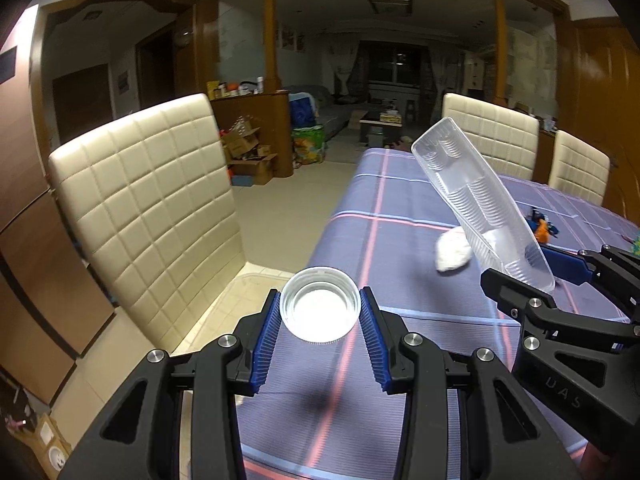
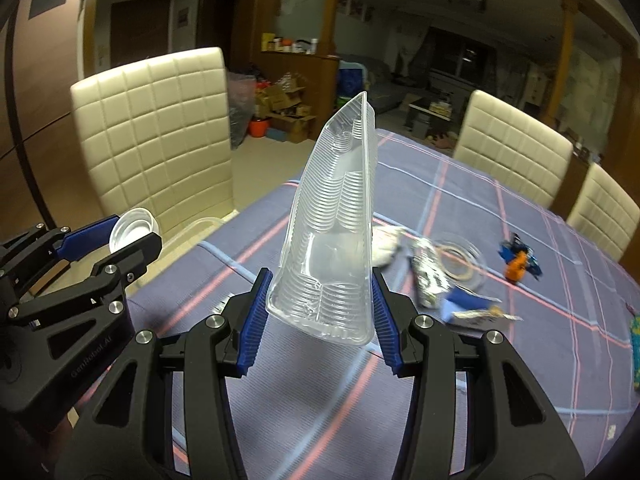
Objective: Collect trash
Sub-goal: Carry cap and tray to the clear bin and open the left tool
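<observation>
My left gripper is shut on a white plastic bottle cap, its hollow side facing the camera, held above the table's near left edge. My right gripper is shut on the lower end of a long clear ribbed plastic tray, which stands up tilted above the table. The left wrist view shows that tray at the right, with the right gripper under it. In the right wrist view the left gripper and its cap are at the left.
The table has a purple checked cloth. On it lie a crumpled white tissue, foil wrappers, a clear round lid, an orange and blue toy. Cream padded chairs stand around it. A clear bin rim shows below the table's left edge.
</observation>
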`<state>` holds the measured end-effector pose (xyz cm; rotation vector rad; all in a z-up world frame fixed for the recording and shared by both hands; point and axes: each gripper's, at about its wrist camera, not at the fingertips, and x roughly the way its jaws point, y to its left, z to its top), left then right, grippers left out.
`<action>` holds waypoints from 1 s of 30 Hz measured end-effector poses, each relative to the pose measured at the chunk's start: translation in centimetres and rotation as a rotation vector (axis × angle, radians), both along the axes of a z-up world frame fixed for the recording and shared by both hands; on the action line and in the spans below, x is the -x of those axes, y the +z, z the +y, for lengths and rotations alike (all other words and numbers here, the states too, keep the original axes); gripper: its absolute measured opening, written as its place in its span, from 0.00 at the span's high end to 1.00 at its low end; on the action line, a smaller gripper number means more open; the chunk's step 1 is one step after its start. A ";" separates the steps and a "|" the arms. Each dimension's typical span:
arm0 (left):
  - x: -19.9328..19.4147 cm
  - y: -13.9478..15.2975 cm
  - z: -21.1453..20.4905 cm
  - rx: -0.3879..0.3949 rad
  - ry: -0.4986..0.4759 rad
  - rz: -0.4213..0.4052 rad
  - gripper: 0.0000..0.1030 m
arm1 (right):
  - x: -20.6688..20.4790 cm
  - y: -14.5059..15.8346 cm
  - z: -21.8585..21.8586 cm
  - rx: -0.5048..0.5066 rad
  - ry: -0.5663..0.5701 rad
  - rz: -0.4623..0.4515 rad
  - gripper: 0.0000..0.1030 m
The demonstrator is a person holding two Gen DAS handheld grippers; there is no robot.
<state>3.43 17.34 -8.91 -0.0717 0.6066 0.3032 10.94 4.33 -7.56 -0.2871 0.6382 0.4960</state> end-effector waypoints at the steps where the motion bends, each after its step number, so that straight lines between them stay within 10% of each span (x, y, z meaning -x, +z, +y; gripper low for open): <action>1: 0.0 -0.1 0.4 0.003 0.007 0.003 0.62 | -0.1 -0.1 0.7 0.002 0.012 0.002 0.52; 30: -3.3 -4.5 10.1 0.108 0.137 0.118 0.62 | -3.8 -3.3 9.5 0.047 0.105 0.089 0.51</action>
